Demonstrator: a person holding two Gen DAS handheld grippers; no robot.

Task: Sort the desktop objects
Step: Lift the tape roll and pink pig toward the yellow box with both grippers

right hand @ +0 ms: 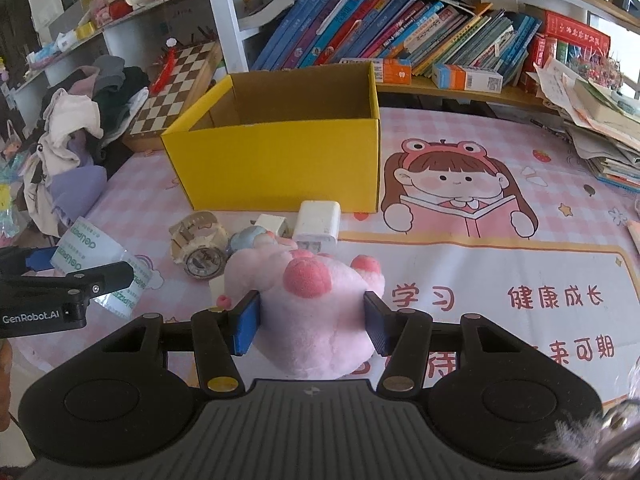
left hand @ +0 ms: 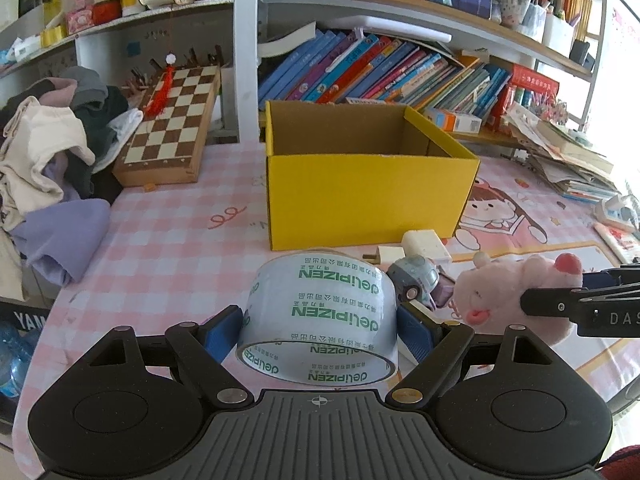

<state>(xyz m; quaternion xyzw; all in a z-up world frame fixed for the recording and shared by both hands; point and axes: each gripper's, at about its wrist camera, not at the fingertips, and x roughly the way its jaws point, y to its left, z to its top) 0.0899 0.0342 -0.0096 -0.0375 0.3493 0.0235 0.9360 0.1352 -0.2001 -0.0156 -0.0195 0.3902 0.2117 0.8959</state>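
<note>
left hand-held gripper (left hand: 320, 332) grasping tape roll (left hand: 320, 316) | right hand-held gripper (right hand: 312, 320) grasping pink plush (right hand: 316, 312) | both near counter (right hand: 500, 264), yellow box (right hand: 280, 160) at 12 o'clock | risk: slick roll may twist free; plush may snag box rim, or knock watch (right hand: 198, 244) at its 10 o'clock

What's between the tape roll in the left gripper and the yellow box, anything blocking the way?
Nothing visible blocks it. The tape roll faces the yellow box across bare tablecloth; the white charger and toy car sit off to the right.
</note>
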